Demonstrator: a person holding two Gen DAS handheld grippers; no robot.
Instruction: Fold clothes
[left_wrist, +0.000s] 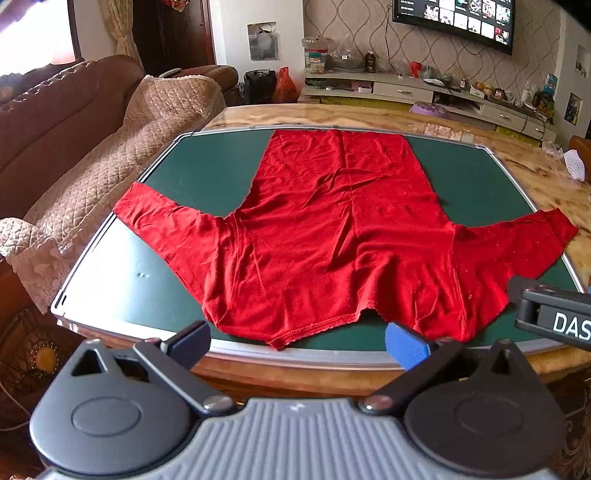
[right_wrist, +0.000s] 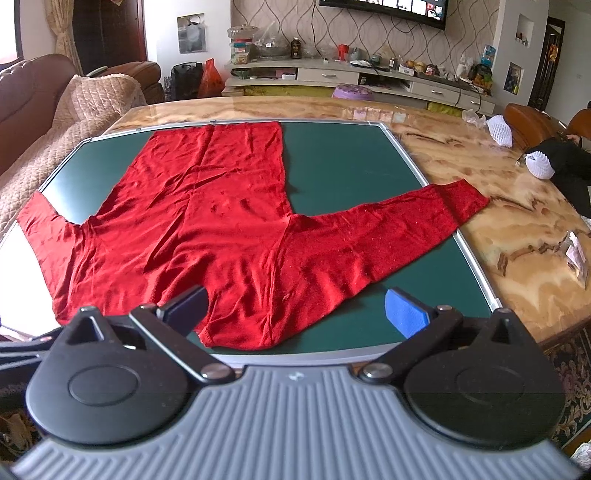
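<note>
Left wrist view had the red long-sleeve shirt (left_wrist: 332, 229) spread flat on the green mat (left_wrist: 192, 173) that sat on the marbled table (left_wrist: 535, 173), neckline toward the near edge, both sleeves angled outward past the mat's sides. Left claw (left_wrist: 297, 341) hung spread wide and empty just short of the collar, not touching fabric. Right claw (right_wrist: 295, 312) was likewise agape with nothing in it, hovering over the near shoulder area, and its body peeked into the left view's right edge.
</note>
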